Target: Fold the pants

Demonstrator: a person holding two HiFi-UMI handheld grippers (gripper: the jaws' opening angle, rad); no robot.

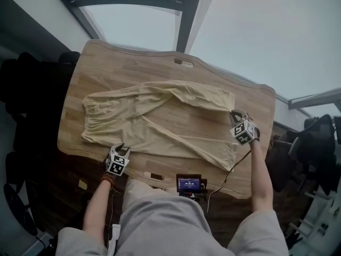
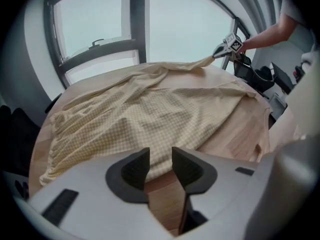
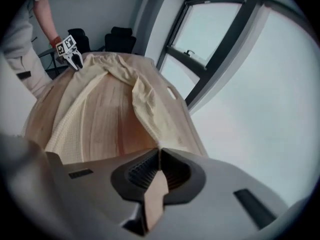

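At far left, beyond table point(image 1: 133, 63): dark chairs point(image 1: 21, 84).

At near left edge of table: left gripper point(image 1: 121, 149). Points steeply down at the wood. Claw spread, pads pressing on nothing. Near edge of pants point(image 1: 160, 116) just ahead of the tips and showing in the gap, with bare wood below.

Across middle of table: pants, pale yellow with a fine check. Lie flat over most of their length. Gathered waistband point(image 1: 90, 116) at left, both legs running right. Far leg point(image 1: 202, 95) along the far side, near leg point(image 1: 197, 143) slanting toward near right, with a wedge of bare wood between them.

At far edge of table, middle: narrow slot point(image 1: 184, 63). At near edge, middle: small screen unit point(image 1: 189, 184), with cable point(image 1: 229, 175) leading up and right.

At right: right gripper point(image 1: 235, 114). Claw pressed together, pinching the end of the far leg. Cloth drawn up from the wood to the pinch.

Beyond the far side of table: window frame point(image 1: 186, 9).
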